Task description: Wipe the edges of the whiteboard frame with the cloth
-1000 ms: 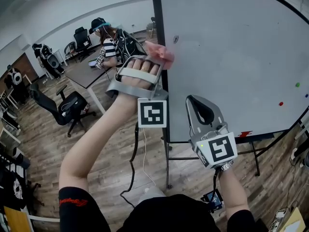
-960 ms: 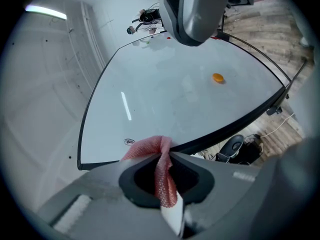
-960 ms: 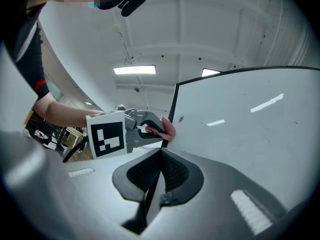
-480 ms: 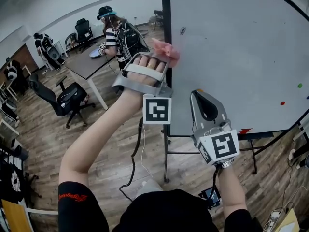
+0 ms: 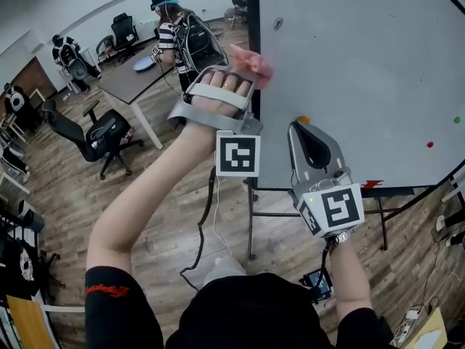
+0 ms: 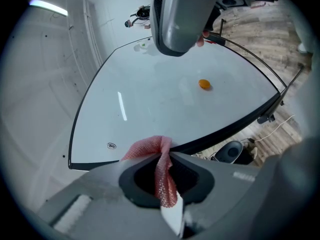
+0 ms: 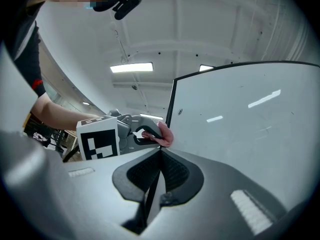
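The cloth (image 5: 252,65) was a small pink rag with a fine mesh weave, bunched and twisted into a crumpled wad, and it sat right at the black frame (image 5: 252,13) on the left edge of the whiteboard (image 5: 363,57), about halfway up the visible part of that edge. The left gripper (image 6: 167,159) had its jaws pinched on the cloth, a strip of it running down between them while the rest puffed out past the tips against the frame. The person's left hand (image 5: 218,97) was wrapped through the gripper's grey handle, with the forearm reaching up from below. The right gripper (image 7: 160,151) hung lower and to the right, in front of the white board surface, its jaws pressed together with nothing between them; whether its tips touched the board could not be told. Just beside its tip in the head view an orange magnet (image 5: 303,120) was stuck on the board, and a red dot (image 5: 430,145) and a green dot (image 5: 457,120) sat far off near the right side. The board stood on a dark metal stand (image 5: 251,224) over a wooden floor (image 5: 160,217). Well to the left were a brown table (image 5: 127,82), a black office chair (image 5: 98,140) and another person in a striped shirt (image 5: 168,38) standing by the table
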`<state>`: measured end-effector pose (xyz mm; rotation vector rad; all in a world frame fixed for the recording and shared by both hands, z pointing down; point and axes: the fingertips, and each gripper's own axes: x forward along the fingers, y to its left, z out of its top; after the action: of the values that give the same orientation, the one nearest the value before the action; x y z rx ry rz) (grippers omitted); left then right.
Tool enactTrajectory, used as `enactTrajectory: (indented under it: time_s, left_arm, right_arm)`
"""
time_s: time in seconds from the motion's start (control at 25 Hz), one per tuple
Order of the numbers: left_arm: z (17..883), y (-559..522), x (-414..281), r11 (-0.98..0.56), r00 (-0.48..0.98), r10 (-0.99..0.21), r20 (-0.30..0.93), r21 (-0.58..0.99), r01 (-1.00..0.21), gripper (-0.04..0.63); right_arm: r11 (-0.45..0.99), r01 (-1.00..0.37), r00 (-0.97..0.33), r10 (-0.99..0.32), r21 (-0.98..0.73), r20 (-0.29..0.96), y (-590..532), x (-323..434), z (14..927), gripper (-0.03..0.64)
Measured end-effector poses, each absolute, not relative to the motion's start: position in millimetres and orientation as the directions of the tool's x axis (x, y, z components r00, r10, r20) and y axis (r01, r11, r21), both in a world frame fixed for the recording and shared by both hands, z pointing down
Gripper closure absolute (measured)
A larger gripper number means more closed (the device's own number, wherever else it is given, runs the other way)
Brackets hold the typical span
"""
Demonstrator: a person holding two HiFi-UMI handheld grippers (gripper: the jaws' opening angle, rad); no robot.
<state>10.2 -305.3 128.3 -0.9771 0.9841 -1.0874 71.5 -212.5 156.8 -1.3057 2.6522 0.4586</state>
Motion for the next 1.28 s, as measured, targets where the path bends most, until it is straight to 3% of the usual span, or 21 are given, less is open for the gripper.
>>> enactTrajectory:
  time_s: [1.28]
  left_arm:
    - [178, -309, 15, 0.099, 0.172, -0.983, -0.059, -0.967, 0.233, 0.568]
  right_arm:
    - [0.584, -0.791, -0.612, -0.759, 0.183, -0.221, -219, 71, 180, 0.615]
